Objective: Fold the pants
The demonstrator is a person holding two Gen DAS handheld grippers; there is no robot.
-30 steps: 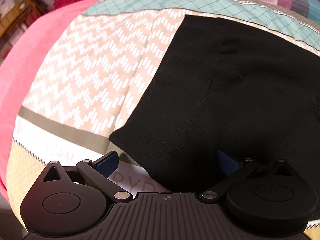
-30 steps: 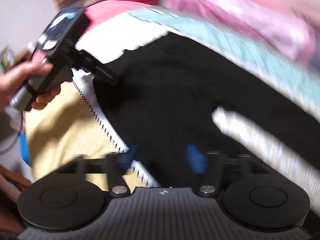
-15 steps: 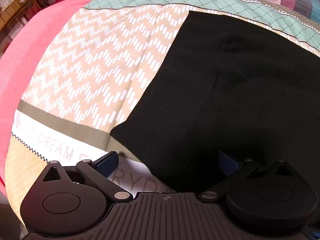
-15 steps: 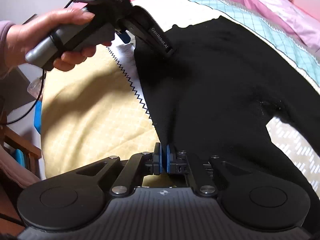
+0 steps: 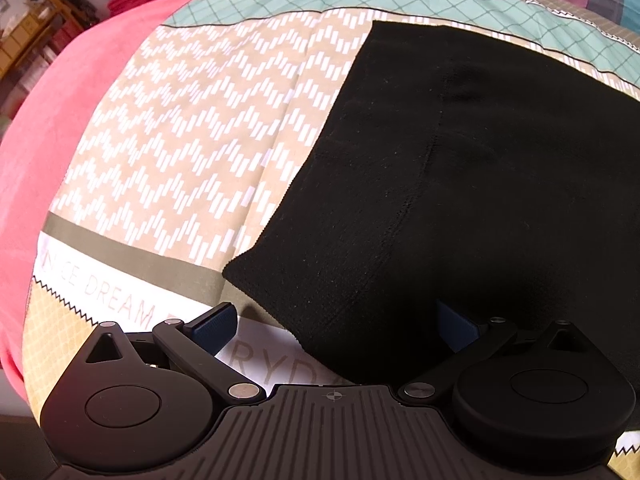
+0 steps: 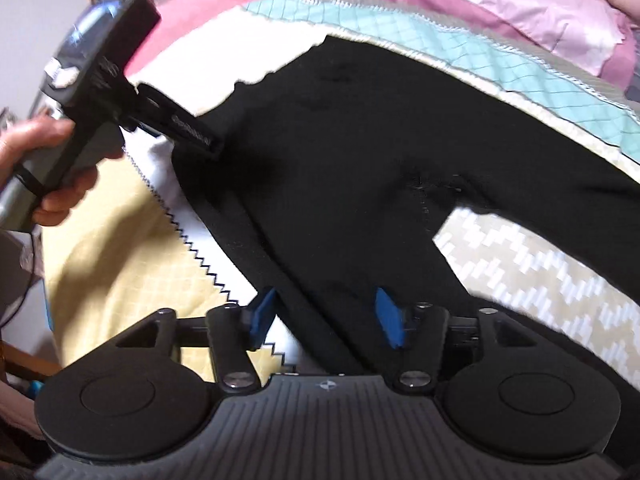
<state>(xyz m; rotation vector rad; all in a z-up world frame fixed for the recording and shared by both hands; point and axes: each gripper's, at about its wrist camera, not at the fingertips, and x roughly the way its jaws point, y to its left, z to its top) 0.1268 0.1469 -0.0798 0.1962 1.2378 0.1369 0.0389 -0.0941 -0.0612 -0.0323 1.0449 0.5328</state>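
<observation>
Mostly black knit pants (image 5: pixel 460 184), ribbed seam.

Black pants (image 5: pixel 460 184): lying flat on the patterned bedspread (image 5: pixel 192 152), a stitched seam running down the middle, one corner pointing toward the printed lettering band (image 5: pixel 112 292) just left of the pants. Left gripper (image 5: pixel 336 320): jaws spread wide, the near edge of the pants between its blue pads (image 5: pixel 212 326). Pink blanket (image 5: pixel 60 128): well left of the pants. Teal lattice stripe (image 5: pixel 360 0): beyond the pants' far edge.
</observation>
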